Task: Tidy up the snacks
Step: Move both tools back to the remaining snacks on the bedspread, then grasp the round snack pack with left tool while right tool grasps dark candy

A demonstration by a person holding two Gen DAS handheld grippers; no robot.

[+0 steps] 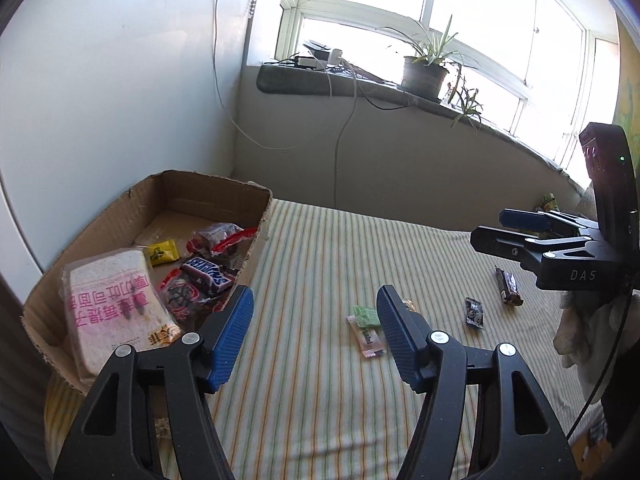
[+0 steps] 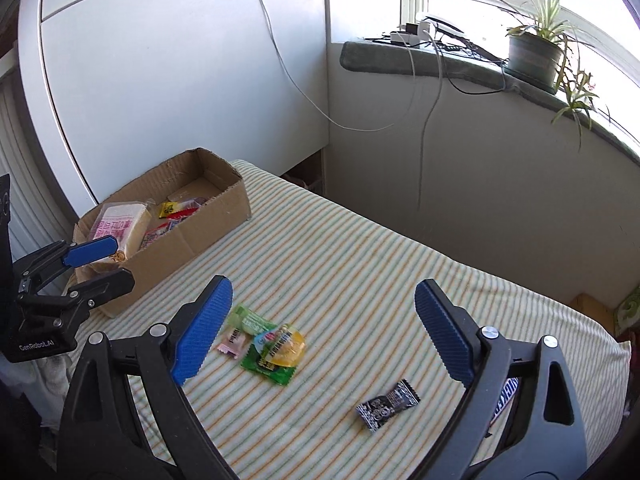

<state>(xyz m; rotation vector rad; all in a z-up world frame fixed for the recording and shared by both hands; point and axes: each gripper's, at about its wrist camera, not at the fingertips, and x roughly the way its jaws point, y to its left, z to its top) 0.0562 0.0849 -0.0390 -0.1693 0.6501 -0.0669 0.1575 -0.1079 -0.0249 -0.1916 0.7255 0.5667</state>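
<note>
Both claws, left and right, hang released; box at 10 o'clock collects snacks, candy waits outside.

One cardboard box, two potted plants (windowsill), five loose snacks on bedsheet.
</note>
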